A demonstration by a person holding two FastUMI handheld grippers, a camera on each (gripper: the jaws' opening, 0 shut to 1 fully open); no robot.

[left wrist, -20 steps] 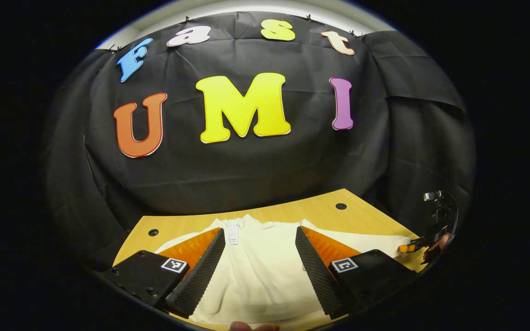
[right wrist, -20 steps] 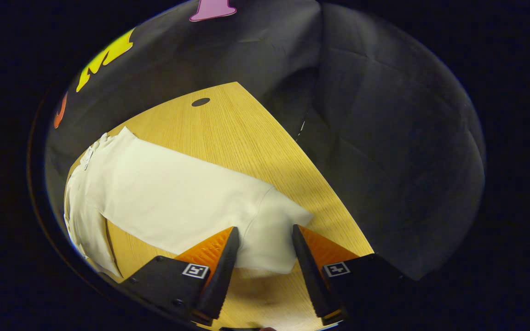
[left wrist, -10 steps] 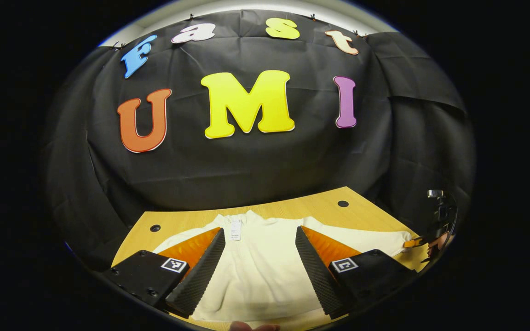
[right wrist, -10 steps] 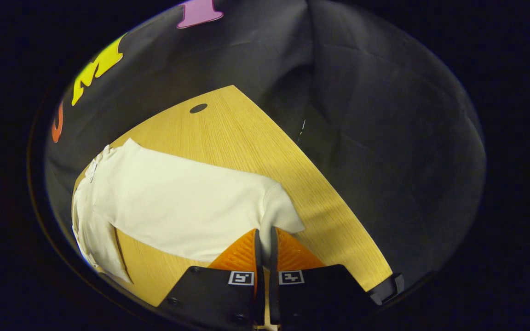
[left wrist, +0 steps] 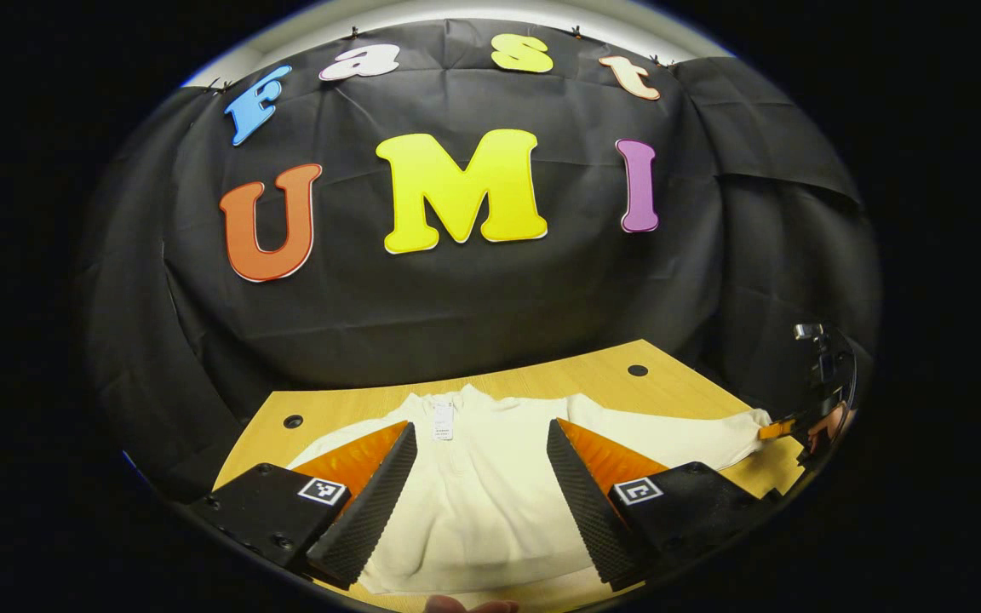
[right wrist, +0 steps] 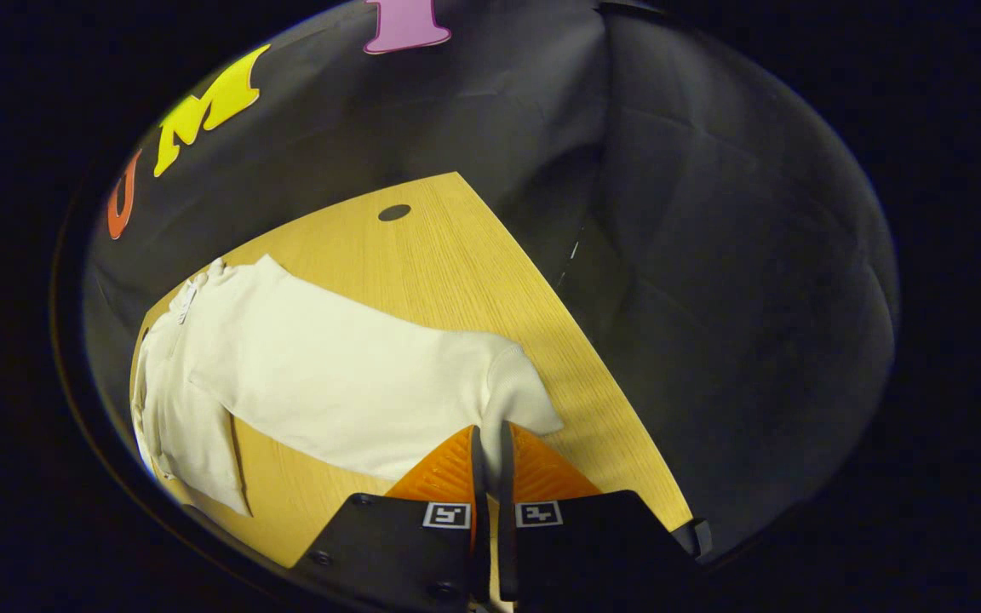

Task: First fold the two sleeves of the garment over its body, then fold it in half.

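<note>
My right hand-held gripper (right wrist: 489,443) pinches sleeve cuff (right wrist: 518,400) of cream sweater (left wrist: 490,494); left hand-held gripper (left wrist: 480,485) open above body. No fold done yet.

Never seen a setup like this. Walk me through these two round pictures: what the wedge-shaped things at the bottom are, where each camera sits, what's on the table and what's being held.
A person holds a two-finger gripping tool in each hand, and a fisheye camera rides on each, looking forward along its fingers. Those are the wedges at the bottom.

In the left gripper view, the left tool has its fingers spread apart, poised above a cream garment lying on the wooden table. It grips nothing. Far to the right you can see the other tool at the end of the outstretched sleeve.

The right gripper view looks from that side. The right tool has its fingers closed on the cuff of the sleeve, which stretches flat across the table toward the garment's body. That sleeve has not yet been folded over the body.
</note>
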